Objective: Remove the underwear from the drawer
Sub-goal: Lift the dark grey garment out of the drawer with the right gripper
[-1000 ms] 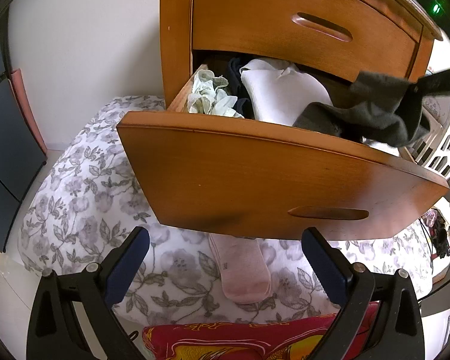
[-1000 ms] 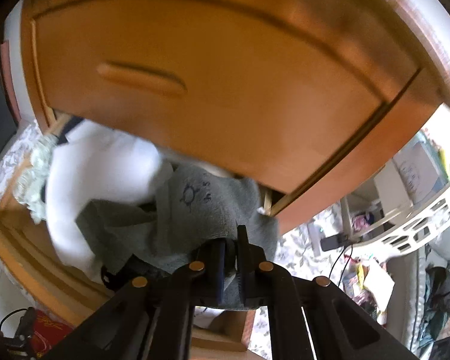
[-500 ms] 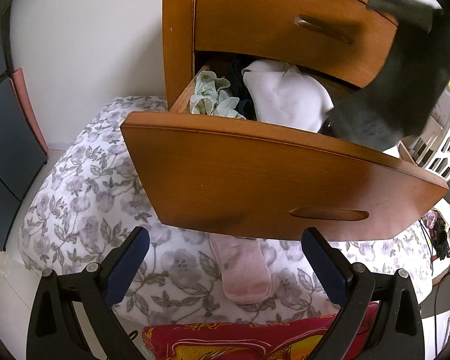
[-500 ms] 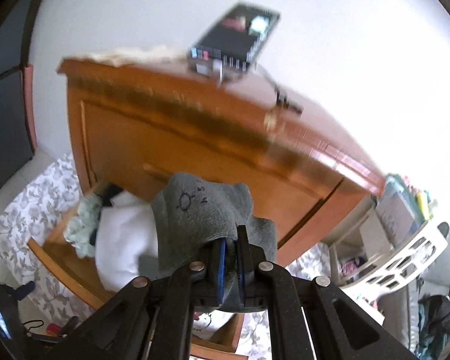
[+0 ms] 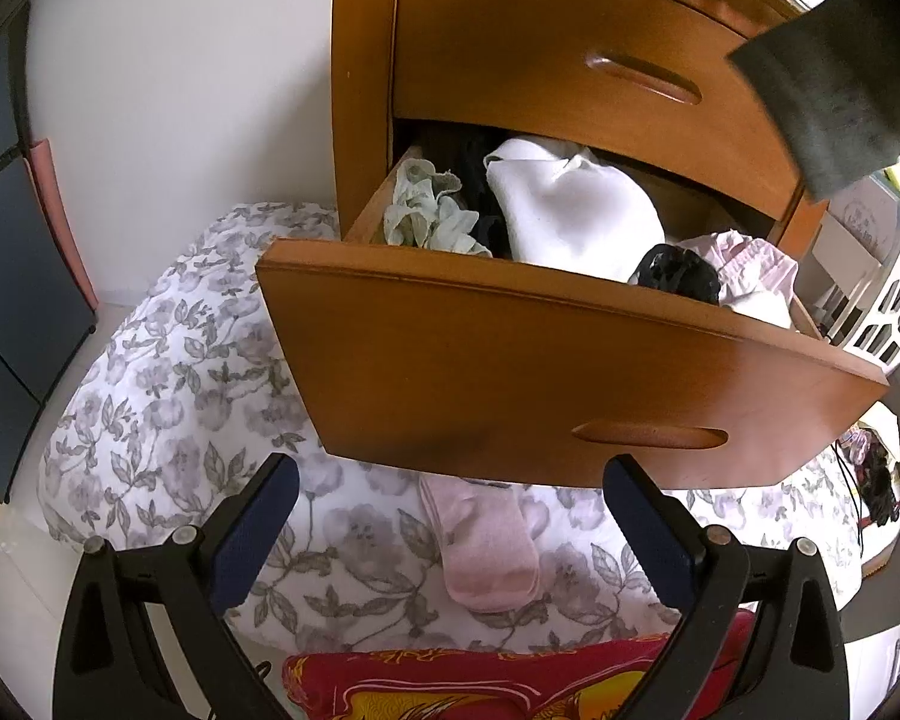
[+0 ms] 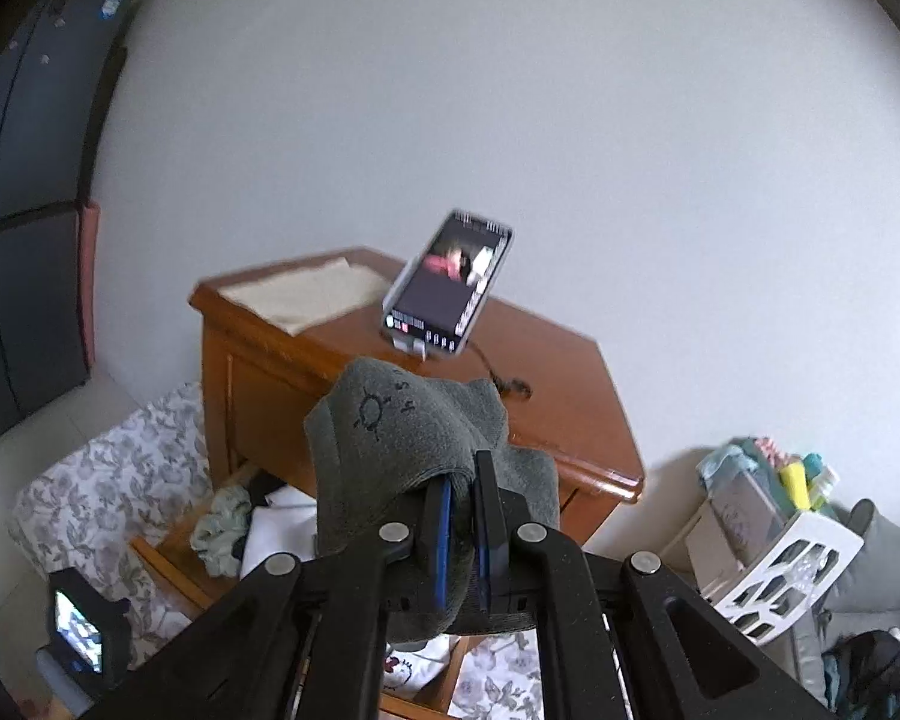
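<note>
**Grey underwear lifted clear of the open drawer**

Above the wooden dresser (image 6: 426, 384), the right gripper (image 6: 459, 534) held a piece of grey underwear (image 6: 414, 450), its jaws closed tight on the fabric so that only a thin fold sat between the blue pads. The cloth bunched up over the fingertips and draped down on both sides of them; a small dark sun-like mark showed on its upper face. In the left wrist view the same grey garment (image 5: 834, 96) hung at the upper right edge of the frame, in front of the closed upper drawer (image 5: 570, 60) and well above the open one.

The open drawer (image 5: 510, 360) stood pulled out over a bed covered with a grey floral sheet (image 5: 168, 396). Inside it lay a pale green lacy piece (image 5: 426, 216) at the left end, a white garment (image 5: 570, 210) in the middle, a black lacy item (image 5: 678, 279) against the front panel, and a pale pink garment (image 5: 744, 264) toward the right end.

The left gripper (image 5: 450, 534) hung below the drawer front with its jaws spread wide and nothing between them. Between its fingers, down on the sheet, lay a pink sock (image 5: 486, 546), and a red patterned cloth (image 5: 450, 684) showed at the bottom edge.

On the dresser top stood a phone (image 6: 450, 285) propped on a stand, with a pale folded cloth (image 6: 306, 294) beside it. A white plastic basket (image 6: 780, 564) sat on the floor to the right of the dresser.
</note>
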The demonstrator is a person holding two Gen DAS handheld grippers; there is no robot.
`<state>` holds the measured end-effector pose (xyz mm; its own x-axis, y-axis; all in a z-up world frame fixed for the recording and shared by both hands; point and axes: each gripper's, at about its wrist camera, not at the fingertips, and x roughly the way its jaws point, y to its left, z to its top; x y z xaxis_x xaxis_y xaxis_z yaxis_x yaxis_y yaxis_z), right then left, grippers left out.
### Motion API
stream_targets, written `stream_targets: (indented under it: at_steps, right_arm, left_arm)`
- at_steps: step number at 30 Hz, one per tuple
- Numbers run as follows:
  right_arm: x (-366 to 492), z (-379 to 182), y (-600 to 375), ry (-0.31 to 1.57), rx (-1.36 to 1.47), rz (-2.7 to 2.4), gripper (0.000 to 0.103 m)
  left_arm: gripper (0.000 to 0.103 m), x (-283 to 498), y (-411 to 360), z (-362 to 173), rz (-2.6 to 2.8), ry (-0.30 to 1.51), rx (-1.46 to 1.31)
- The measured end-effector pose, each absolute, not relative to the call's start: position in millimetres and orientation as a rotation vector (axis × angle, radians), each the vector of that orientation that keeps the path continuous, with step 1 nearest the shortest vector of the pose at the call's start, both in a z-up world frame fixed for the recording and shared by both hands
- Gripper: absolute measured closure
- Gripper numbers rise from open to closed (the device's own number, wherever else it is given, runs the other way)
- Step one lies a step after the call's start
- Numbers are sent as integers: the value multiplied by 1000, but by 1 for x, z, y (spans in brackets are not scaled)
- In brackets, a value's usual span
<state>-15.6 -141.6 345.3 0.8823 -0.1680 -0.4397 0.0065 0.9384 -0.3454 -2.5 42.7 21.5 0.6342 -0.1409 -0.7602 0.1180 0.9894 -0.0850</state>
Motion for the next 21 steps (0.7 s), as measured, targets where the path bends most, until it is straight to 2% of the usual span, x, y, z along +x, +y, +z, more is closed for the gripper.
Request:
stream_targets:
  at_steps: [4, 8, 21]
  right_arm:
    - [-35, 349, -137, 481, -345, -70, 96]
    - [-41, 330, -131, 544, -368, -39, 96]
    - [-27, 217, -118, 858, -352, 111, 96]
  left_arm:
    - [2, -5, 42, 24, -147, 862, -29]
    - [2, -6, 42, 27, -147, 855, -29]
    - [2, -6, 43, 28, -149, 855, -34]
